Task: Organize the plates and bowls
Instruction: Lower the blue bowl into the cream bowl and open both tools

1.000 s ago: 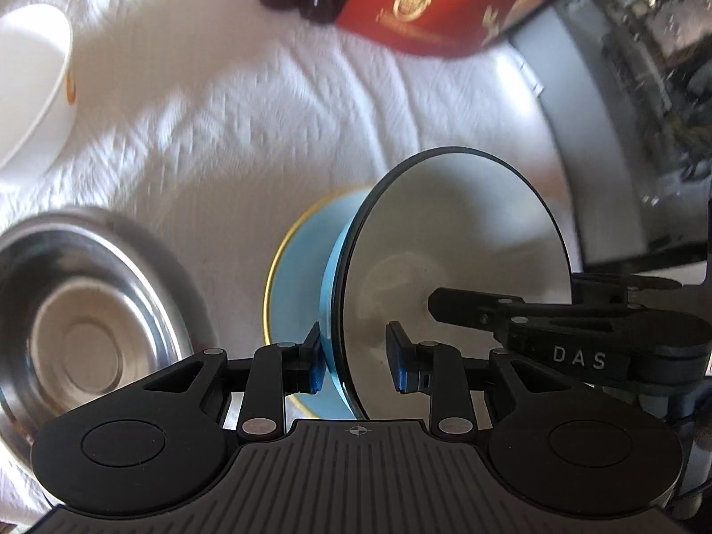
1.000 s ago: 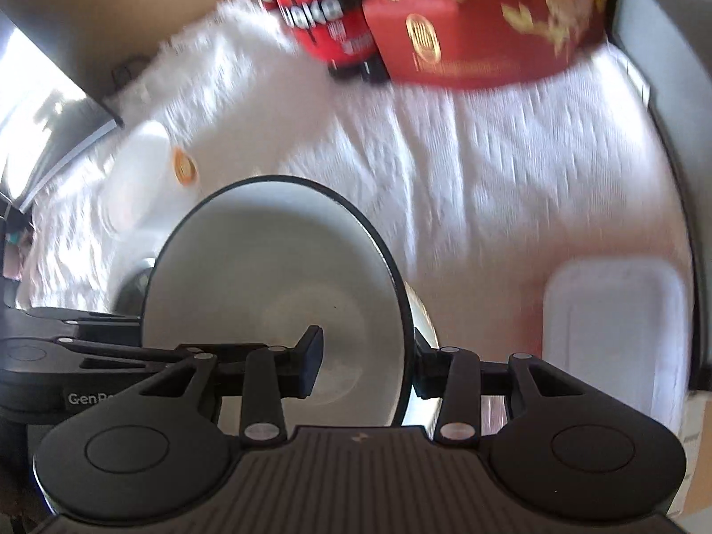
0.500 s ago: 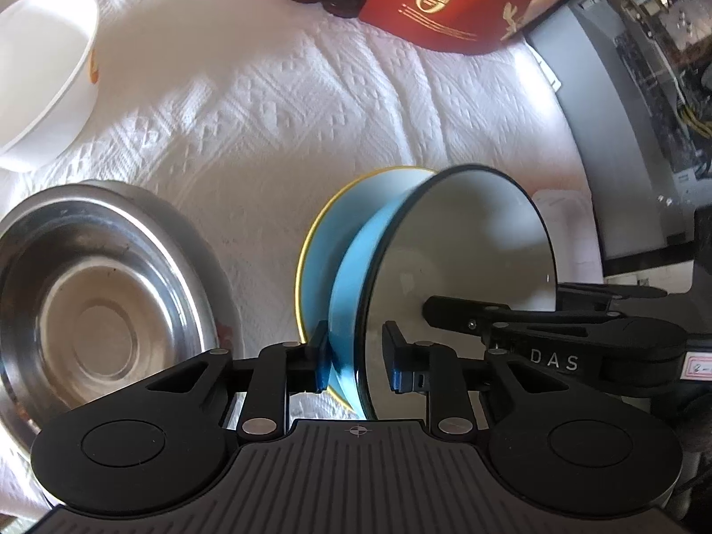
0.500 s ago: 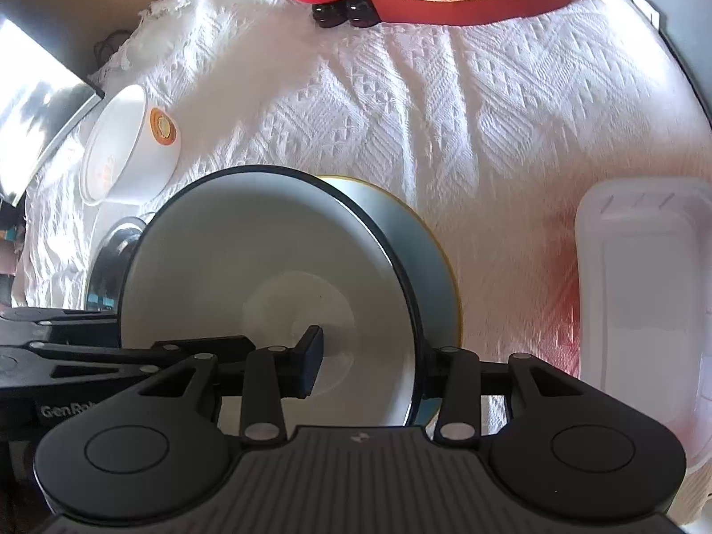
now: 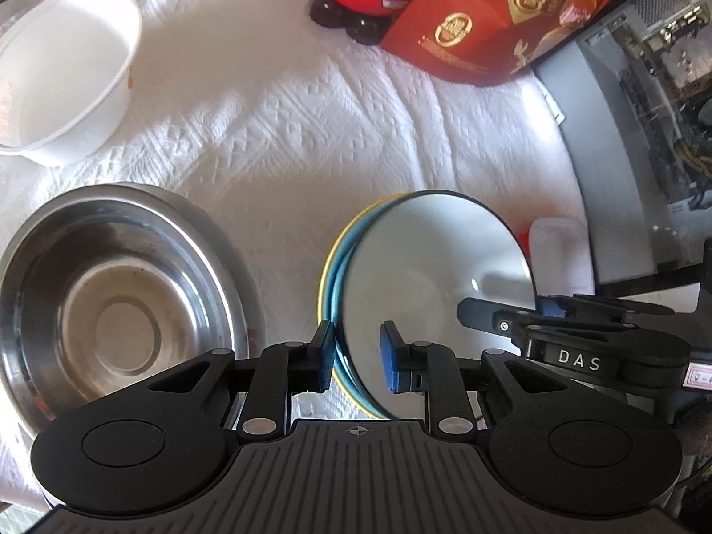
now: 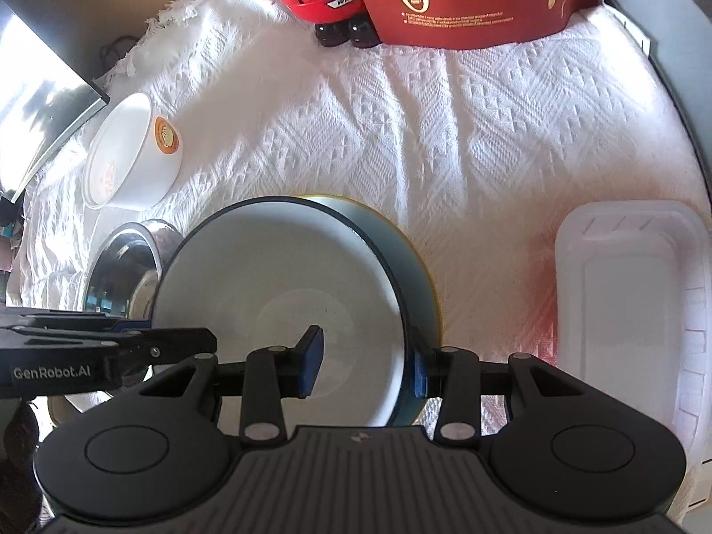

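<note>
Now that the blue bowl [image 5: 438, 285] has tipped from upright into the yellow-rimmed bowl [image 5: 327, 276] beside the steel bowl [image 5: 111, 307], the left gripper [image 5: 356, 358] is closing on both rims while the right gripper [image 6: 362, 367] pinches the blue bowl's wall, so nesting looks nearly done.

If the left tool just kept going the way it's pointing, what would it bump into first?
The left tool straddles the rim of the blue plate, its jaws closing. Going straight on, it would probably meet that plate's wall and white inside first, though depth is hard to judge.

Bowl [image 6: 276, 293] nested in plate [image 6: 420, 285], metal bowl [image 5: 111, 293] left.
</note>
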